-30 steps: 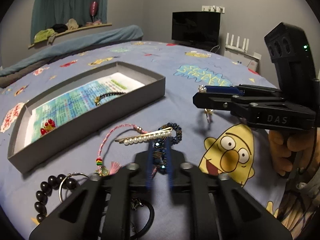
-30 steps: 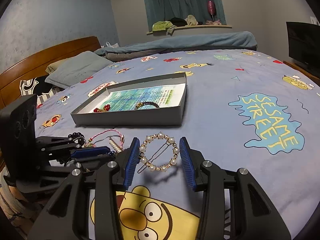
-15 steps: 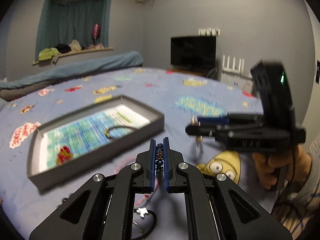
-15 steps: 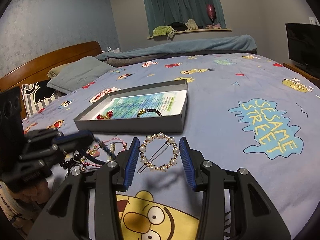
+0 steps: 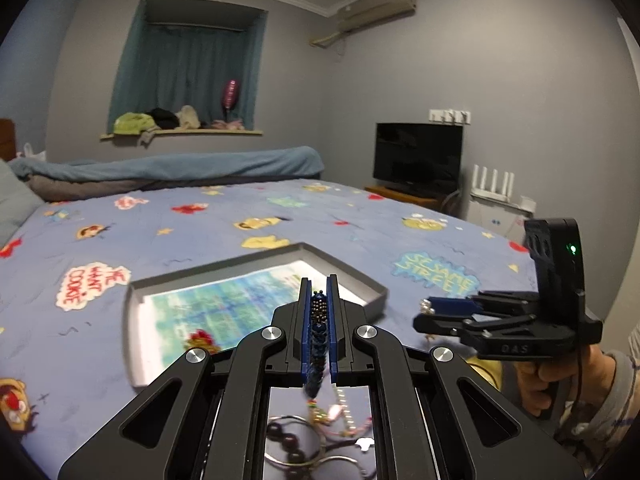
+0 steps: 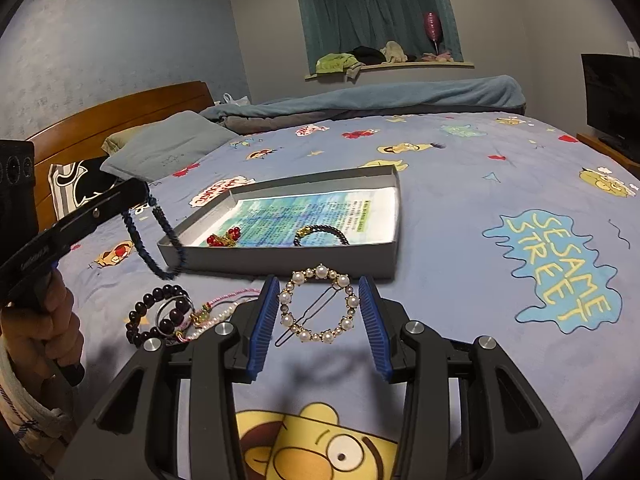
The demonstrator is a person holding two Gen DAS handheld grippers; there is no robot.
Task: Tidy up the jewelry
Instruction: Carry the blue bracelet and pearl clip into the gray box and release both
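1. The left gripper (image 5: 319, 292) has its jaws closed on a dark blue beaded bracelet (image 6: 156, 240); the bracelet hangs in a loop in the air, just off the near left corner of the grey tray (image 6: 280, 262), which lies mid-bed on the cartoon bedsheet (image 6: 460, 248)
2. The right gripper (image 6: 320, 320) hovers low with its jaws open on either side of a round pearl hair clip (image 6: 318, 306); the clip lies on the sheet just in front of the tray's near wall, and the pads seem not to touch it
3. Two pieces already lie in the tray: a red bead cluster (image 6: 224, 237) and a dark bracelet (image 6: 322, 234); so the sorting looks under way, less than half done
4. Left to tidy, by my judgement: the held bracelet, the pearl clip, and a heap (image 6: 180, 316) near the bed's front left edge holding dark round beads, a ring, a pink cord and a pearl strand
5. The heap is tangled, so its count is unclear; the left view is blurred, and the gripper body hides part of the tray there
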